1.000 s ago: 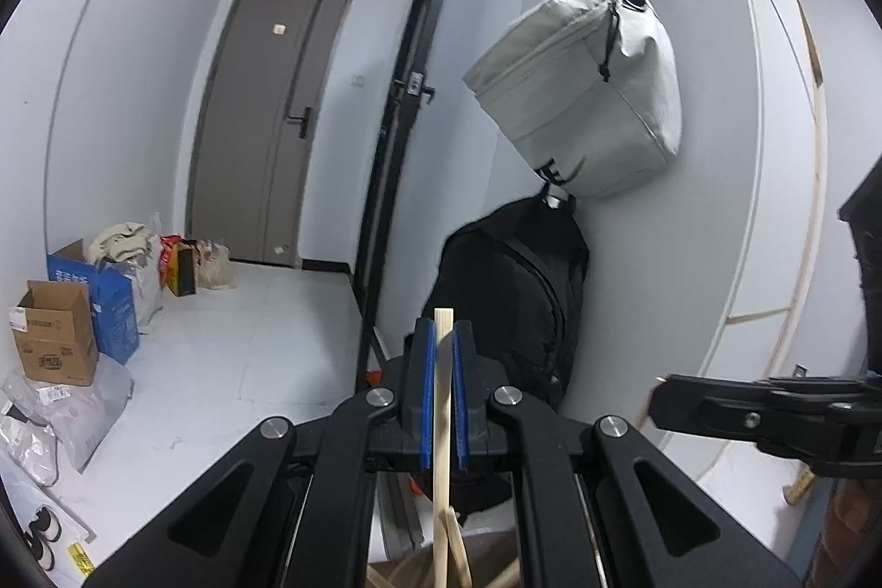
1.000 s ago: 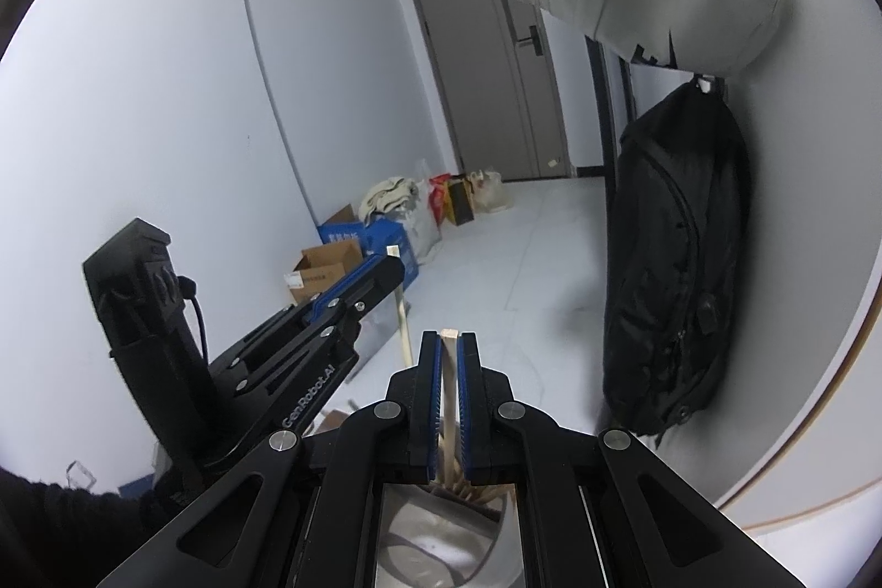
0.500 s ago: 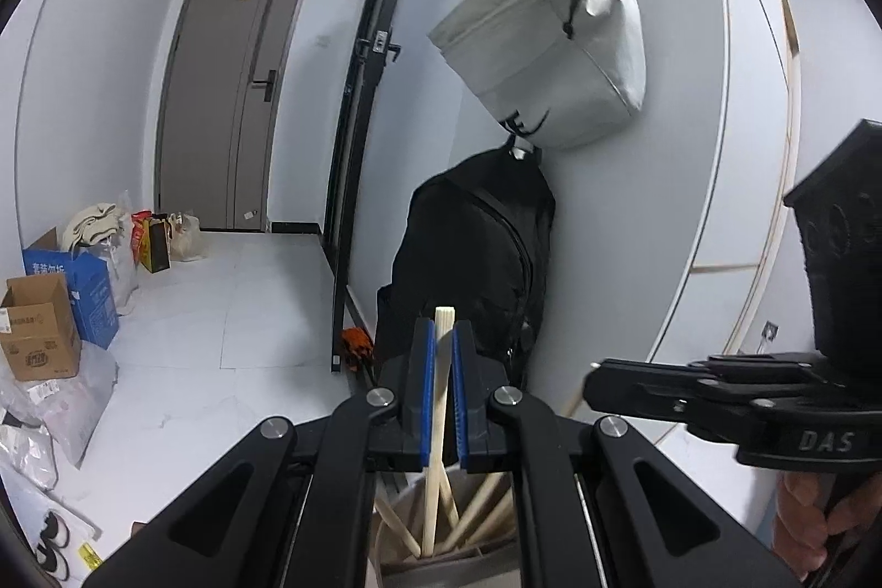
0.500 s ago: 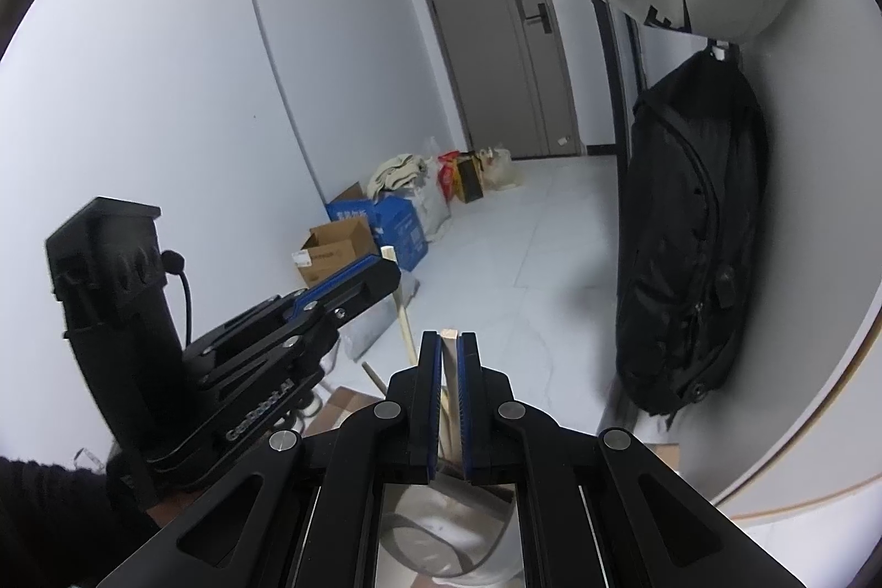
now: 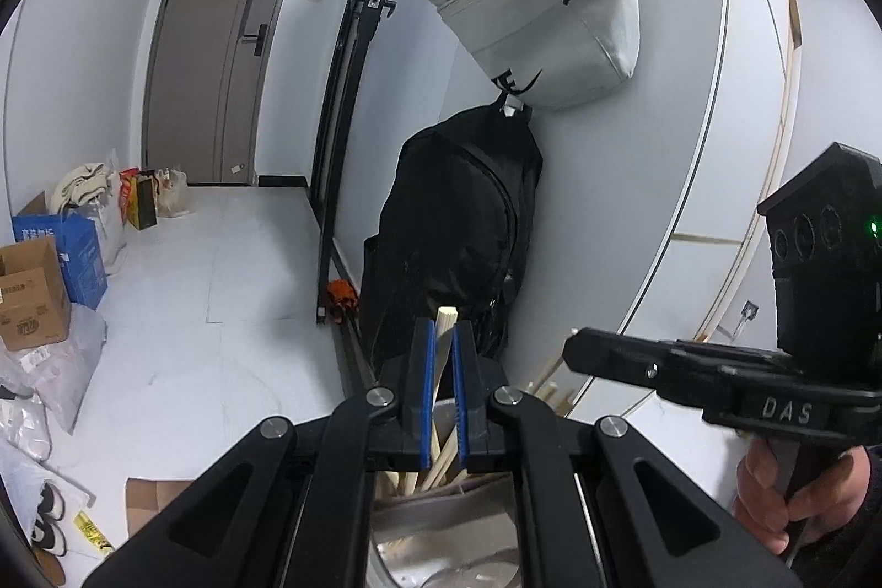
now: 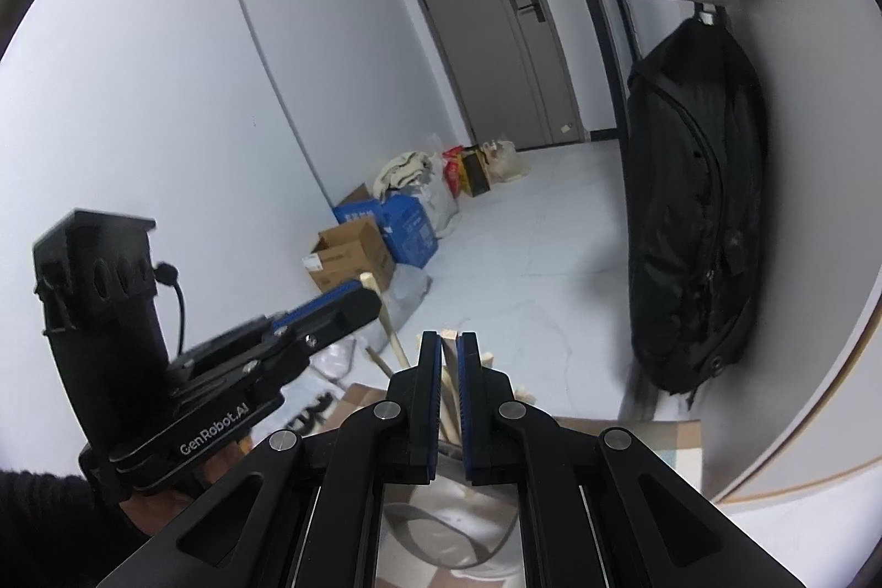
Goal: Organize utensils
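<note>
My left gripper is shut on a pale wooden chopstick that stands upright between its blue pads. Below it a grey-white holder contains several more chopsticks leaning outward. My right gripper is shut on another wooden chopstick, above the same holder. In the left wrist view the right gripper reaches in from the right, with a hand on its handle. In the right wrist view the left gripper comes in from the left with its chopstick sticking up.
A black backpack and a grey bag hang on the curved wall at the right. Cardboard boxes, a blue box and bags line the left wall. A grey door closes the corridor. Flat cardboard lies below.
The left wrist view has swung down and to the right, bringing the holder's chopsticks and the right gripper into sight. The right gripper has sunk slightly. Both still hold their chopsticks.
</note>
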Tool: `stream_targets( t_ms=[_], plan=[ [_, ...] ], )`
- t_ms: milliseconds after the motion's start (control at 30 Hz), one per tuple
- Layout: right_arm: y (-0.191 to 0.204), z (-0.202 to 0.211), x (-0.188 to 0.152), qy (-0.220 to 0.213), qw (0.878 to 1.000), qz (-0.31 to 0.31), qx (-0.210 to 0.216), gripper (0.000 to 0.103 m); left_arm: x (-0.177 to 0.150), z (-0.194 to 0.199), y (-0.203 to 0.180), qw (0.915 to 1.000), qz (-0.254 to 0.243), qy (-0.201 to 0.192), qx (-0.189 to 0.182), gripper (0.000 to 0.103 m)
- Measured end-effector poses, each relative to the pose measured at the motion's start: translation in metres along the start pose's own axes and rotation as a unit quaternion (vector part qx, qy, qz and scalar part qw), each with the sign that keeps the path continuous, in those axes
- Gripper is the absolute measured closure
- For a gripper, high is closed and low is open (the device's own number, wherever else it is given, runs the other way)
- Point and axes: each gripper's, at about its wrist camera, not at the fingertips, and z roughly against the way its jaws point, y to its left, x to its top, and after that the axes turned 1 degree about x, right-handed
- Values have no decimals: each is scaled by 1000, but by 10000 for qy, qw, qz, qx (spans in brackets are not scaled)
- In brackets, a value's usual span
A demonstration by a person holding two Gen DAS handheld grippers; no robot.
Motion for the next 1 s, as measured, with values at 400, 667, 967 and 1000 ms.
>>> stream_targets(
  t_ms=[400, 667, 967, 1000],
  plan=[
    [-6, 27, 0, -391, 9977, -493, 260, 62, 1, 18, -4, 9995, 143, 291, -2, 87],
    [3, 81, -16, -1073, 9930, -499, 56, 22, -1, 52, -23, 9974, 241, -58, 682, 33],
    [29, 114, -49, -1382, 9890, 153, -498, 0, -20, 75, -46, 9893, 282, -118, 1428, 16],
    [32, 116, -54, -1388, 9885, 225, -553, 0, -22, 77, -49, 9881, 298, -109, 1508, 13]
  ],
)
